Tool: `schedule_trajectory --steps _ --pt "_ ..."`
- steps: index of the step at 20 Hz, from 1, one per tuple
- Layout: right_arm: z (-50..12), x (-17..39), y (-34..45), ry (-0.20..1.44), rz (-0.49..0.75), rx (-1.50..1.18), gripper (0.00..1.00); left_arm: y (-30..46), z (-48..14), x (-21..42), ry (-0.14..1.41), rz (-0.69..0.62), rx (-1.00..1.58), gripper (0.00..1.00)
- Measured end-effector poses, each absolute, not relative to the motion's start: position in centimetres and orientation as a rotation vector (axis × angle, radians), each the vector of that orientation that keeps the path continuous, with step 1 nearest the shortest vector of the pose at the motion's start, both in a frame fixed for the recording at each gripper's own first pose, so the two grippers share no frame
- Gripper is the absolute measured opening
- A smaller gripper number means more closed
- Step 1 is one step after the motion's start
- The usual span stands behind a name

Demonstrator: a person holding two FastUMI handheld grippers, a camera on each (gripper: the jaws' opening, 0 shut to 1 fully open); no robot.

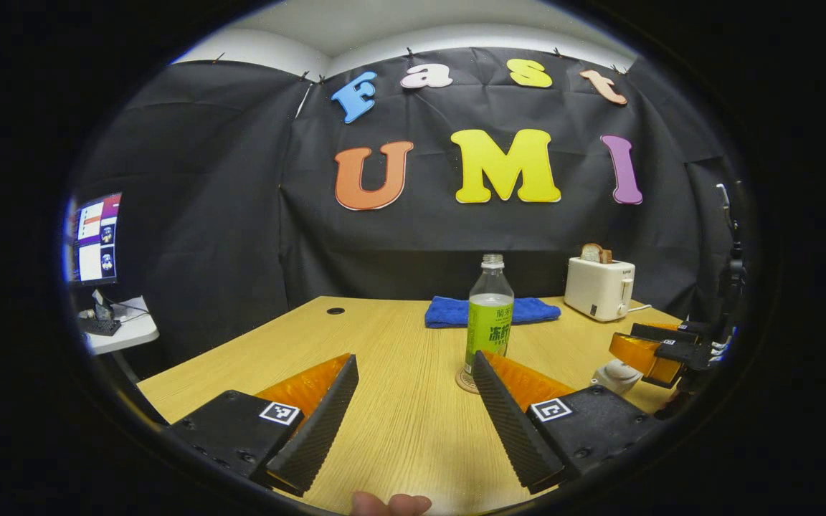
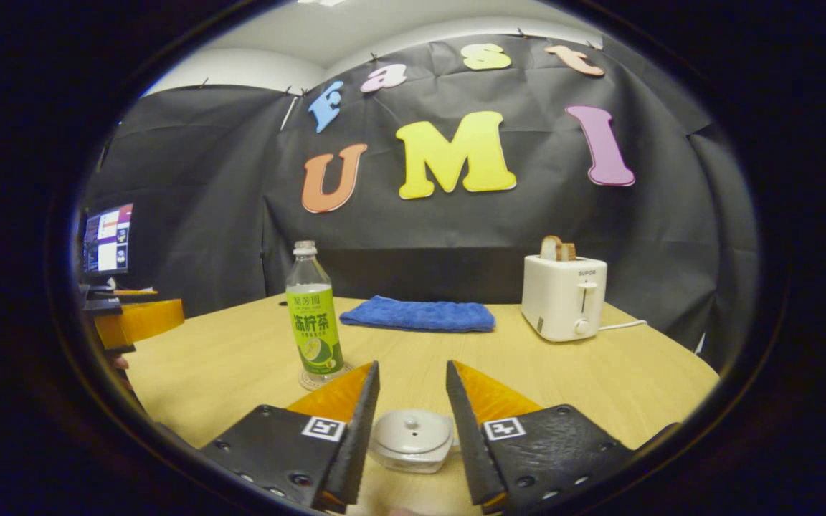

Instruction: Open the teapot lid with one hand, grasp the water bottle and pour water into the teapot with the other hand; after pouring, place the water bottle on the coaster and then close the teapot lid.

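Standing upright at frame centre in the left gripper view, the bottle (image 1: 490,309) rests on a round coaster (image 1: 466,382) on the table (image 1: 399,358). Cap off or clear, cannot tell; green label around the lower half.

Left gripper (image 1: 415,387): fingers spread wide, nothing between them, low in the frame over bare wood. Its right finger crosses in front of the coaster's edge in this view. A fingertip (image 1: 390,504) of the holding hand shows at the bottom edge.

Right gripper (image 2: 413,398): jaws apart, moderately wide, gripping nothing. Between the fingers in the right gripper view, low centre, sits the teapot (image 2: 411,439), white, with its lid (image 2: 413,428) on and a small knob on top. Fingers flank it; contact with either side cannot be told. In the left gripper view the teapot (image 1: 617,374) peeks out at lower right, just under the other gripper.

In the right gripper view the bottle (image 2: 313,319) stands left of centre on its coaster (image 2: 323,377), near the teapot but apart from it.

Back of table: folded blue towel (image 2: 419,314) at centre, toaster (image 2: 563,296) with bread (image 2: 556,249) in its slots at right, cord trailing right. Monitor (image 2: 107,238) at the far left edge.
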State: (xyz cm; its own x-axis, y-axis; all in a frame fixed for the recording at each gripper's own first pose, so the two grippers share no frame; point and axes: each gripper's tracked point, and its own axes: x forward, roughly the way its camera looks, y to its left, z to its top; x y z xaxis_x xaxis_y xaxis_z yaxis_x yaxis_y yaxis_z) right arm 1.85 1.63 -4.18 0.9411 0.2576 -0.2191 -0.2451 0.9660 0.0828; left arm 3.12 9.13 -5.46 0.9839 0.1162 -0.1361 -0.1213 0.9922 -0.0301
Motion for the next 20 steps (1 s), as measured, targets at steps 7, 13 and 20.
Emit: schedule_trajectory --steps 7,13,20 --pt "2.3 -1.8 -1.0 0.112 0.161 0.019 0.98 7.2 -1.8 1.3 0.073 0.078 -0.062 1.00" --pt "7.5 -7.1 -2.8 0.021 0.119 0.003 0.98 4.0 1.3 -2.0 0.028 0.030 -0.046 1.00" --pt "9.0 -13.9 -5.0 -0.010 0.076 0.021 0.98 1.9 3.1 -6.1 -0.007 0.023 0.001 1.00"
